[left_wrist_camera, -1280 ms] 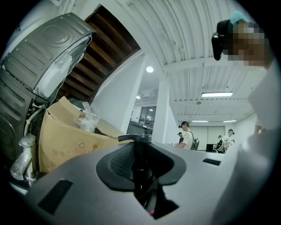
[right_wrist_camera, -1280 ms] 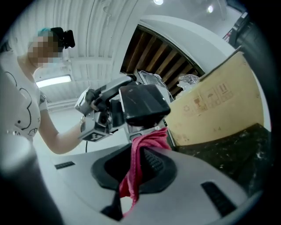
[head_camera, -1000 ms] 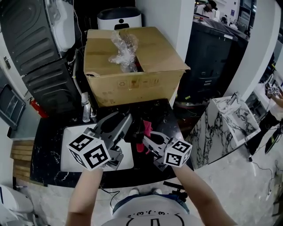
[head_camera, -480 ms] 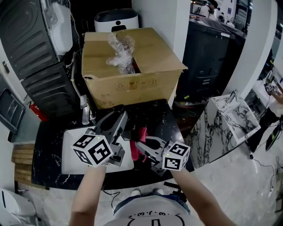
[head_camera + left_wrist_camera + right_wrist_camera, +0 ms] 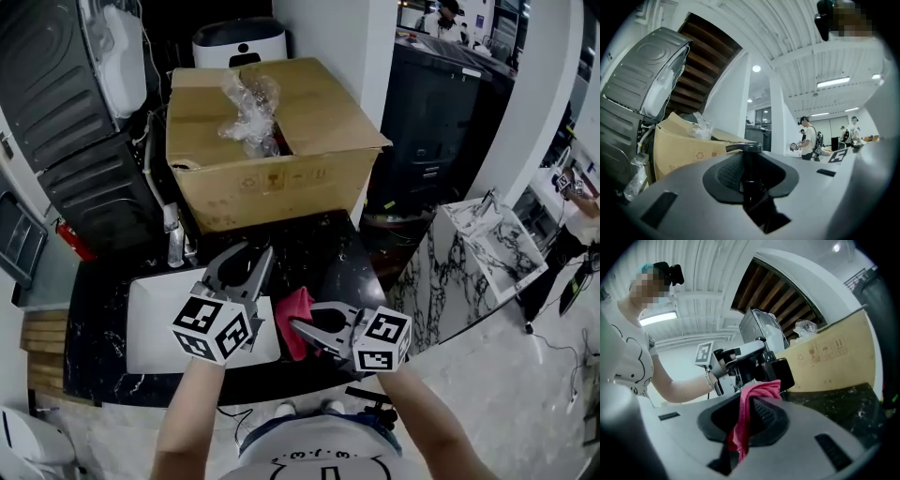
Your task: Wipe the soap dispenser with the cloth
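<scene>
- Holding the soap dispenser (image 5: pixel 749 174) by its thin black neck, the left gripper (image 5: pixel 249 255) is clamped tight on it above the dark counter (image 5: pixel 349 264).
- The right gripper (image 5: pixel 300 326) pinches the pink cloth (image 5: pixel 749 401), just beside the soap dispenser.

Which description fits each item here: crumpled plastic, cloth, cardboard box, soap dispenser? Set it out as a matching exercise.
1 crumpled plastic
2 cloth
3 cardboard box
4 soap dispenser

A clamped in the left hand-held gripper
B clamped in the right hand-held gripper
C lying on the box's top
D beyond both hand-held grippers in the head view

Pairs: 1-C, 2-B, 3-D, 4-A
</scene>
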